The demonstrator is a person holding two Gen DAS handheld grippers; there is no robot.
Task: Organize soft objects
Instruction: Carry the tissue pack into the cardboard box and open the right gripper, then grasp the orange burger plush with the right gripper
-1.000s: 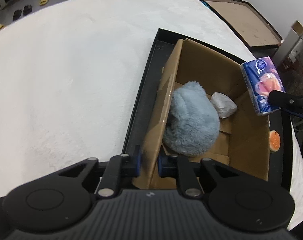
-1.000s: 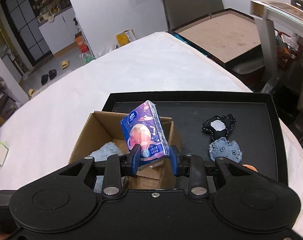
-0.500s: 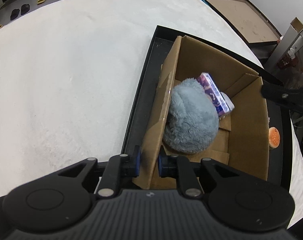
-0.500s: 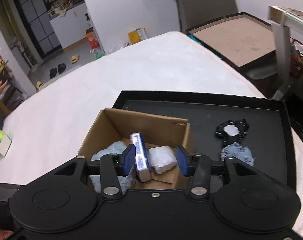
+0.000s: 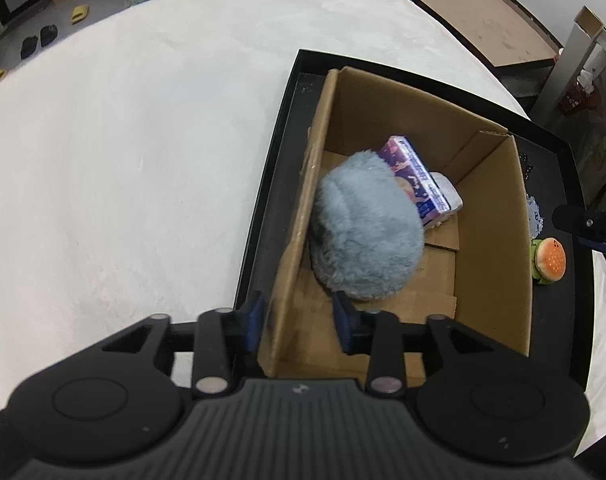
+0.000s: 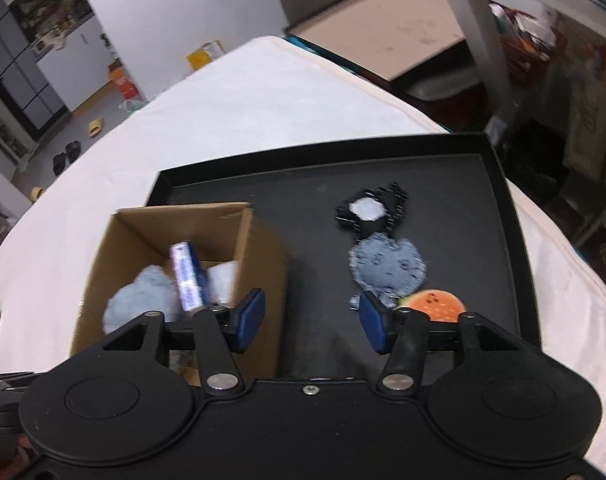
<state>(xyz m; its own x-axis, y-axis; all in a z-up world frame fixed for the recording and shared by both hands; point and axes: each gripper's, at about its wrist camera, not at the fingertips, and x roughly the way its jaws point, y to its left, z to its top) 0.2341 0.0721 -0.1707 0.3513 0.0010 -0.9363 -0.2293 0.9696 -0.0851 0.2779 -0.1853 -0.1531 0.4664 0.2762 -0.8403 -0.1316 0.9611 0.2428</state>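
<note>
A cardboard box (image 5: pixel 487 216) (image 6: pixel 259 256) stands in a black tray (image 5: pixel 271 184) (image 6: pixel 443 184). Inside lie a fluffy blue plush (image 5: pixel 367 232) (image 6: pixel 139 304), a purple tissue pack (image 5: pixel 417 178) (image 6: pixel 187 272) and a white packet (image 5: pixel 447 196) (image 6: pixel 223 280). My left gripper (image 5: pixel 299 316) is open and straddles the box's near left wall. My right gripper (image 6: pixel 311 318) is open and empty above the tray, right of the box. A denim-blue plush (image 6: pixel 387 268), a black beaded toy (image 6: pixel 371 212) and an orange burger toy (image 6: pixel 435 304) (image 5: pixel 549 258) lie on the tray.
The tray sits on a white soft surface (image 5: pixel 123 160) (image 6: pixel 243 112). A brown board (image 5: pixel 483 20) (image 6: pixel 383 40) lies beyond the far edge. A metal shelf frame (image 6: pixel 483 40) stands at the right.
My right gripper let go of the tissue pack, which now lies in the box, then opened wide and swung right. My left gripper opened off the box wall.
</note>
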